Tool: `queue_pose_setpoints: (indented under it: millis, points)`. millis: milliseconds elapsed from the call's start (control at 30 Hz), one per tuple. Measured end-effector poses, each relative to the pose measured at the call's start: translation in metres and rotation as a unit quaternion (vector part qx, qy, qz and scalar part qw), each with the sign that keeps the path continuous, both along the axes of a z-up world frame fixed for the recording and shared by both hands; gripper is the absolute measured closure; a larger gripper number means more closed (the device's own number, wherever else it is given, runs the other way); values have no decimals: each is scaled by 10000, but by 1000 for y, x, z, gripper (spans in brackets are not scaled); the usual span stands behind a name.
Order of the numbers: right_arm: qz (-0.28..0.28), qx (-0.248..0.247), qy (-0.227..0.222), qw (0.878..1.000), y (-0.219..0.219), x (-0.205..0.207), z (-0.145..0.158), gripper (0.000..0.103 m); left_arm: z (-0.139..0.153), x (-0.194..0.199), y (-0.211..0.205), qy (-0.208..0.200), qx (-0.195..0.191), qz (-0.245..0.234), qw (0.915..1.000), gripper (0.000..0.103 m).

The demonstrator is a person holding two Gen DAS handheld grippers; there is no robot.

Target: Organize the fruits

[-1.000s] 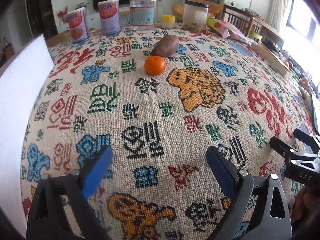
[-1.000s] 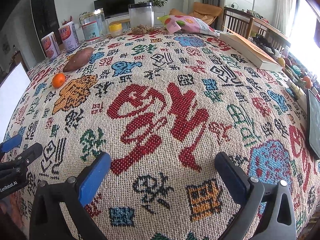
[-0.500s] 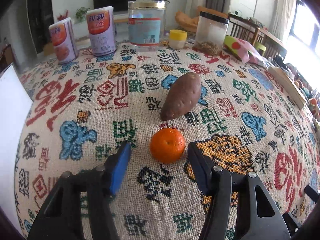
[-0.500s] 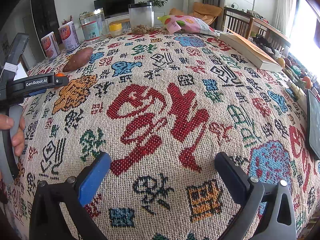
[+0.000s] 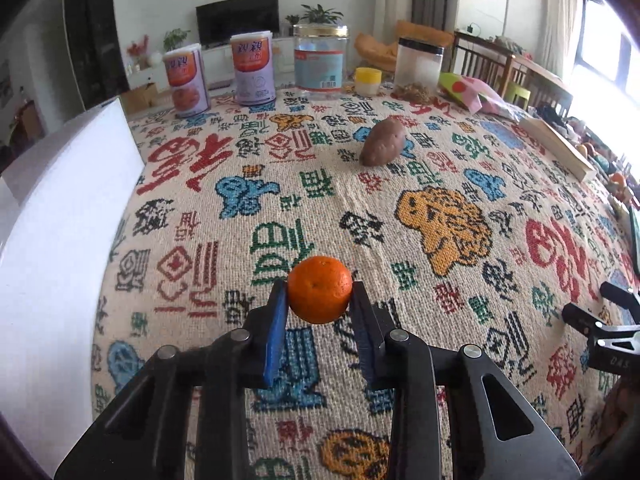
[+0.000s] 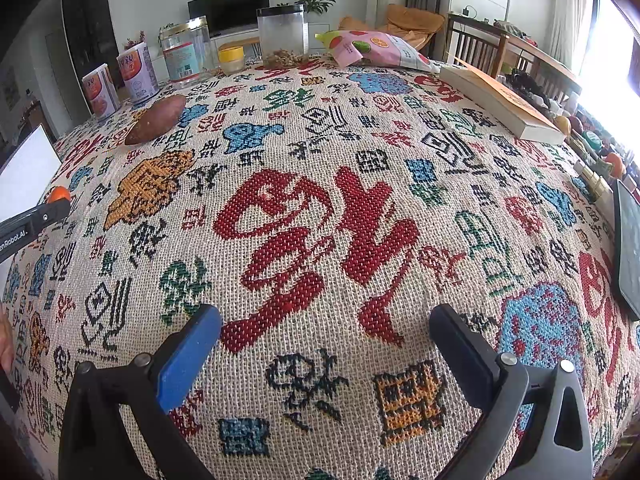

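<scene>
Here the left gripper (image 5: 320, 294) has its jaws clenched on a mandarin orange (image 5: 320, 289), pinched at its widest sides so it cannot roll free, just above the patterned tablecloth (image 5: 400, 184) on the worktop. A sweet potato (image 5: 383, 141) lies farther back, well apart. The right gripper (image 6: 326, 334) hovers with jaws released and empty, likely waiting its turn.

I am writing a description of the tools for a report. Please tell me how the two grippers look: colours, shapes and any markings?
Both have black plastic frames with triangular cut-outs and silver rivets. The left gripper and the right gripper each carry flat blue pads inside their fingers. White lettering stands on the left one's side, seen from the right wrist; small white letters mark the right one.
</scene>
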State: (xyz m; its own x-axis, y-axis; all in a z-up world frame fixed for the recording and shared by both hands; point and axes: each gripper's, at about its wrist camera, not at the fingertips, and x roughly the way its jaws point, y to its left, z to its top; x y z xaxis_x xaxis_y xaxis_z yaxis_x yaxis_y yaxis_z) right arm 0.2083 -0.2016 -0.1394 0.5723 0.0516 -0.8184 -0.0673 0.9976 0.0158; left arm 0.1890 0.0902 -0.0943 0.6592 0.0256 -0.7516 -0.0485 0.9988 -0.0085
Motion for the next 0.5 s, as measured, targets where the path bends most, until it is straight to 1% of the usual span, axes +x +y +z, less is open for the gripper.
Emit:
queue_pose_setpoints:
  millis: [100,200,267,333,367,400,500]
  points:
    - [0,1,1,10000,0,0,0,0,-6,-19,3,98,-33,3,9999,71]
    - [0,1,0,10000,0,0,0,0,-15,-21,6,180,1,70,9998,70]
    - [1,2,1,10000,0,0,0,0,-19,-19,9,175,-75,134,9997,66]
    - [1,2,1,10000,0,0,0,0,-20,-19,9,142,40,235,9996,55]
    - [1,2,1,10000,0,0,0,0,-21,-18,8,161,92,272,9995,40]
    - [1,2,0,10000,0,0,0,0,-22,-17,8,186,148,304,9993,29]
    - [2,2,1,10000,0,0,0,0,-23,-16,4,236,311,317,9987,21]
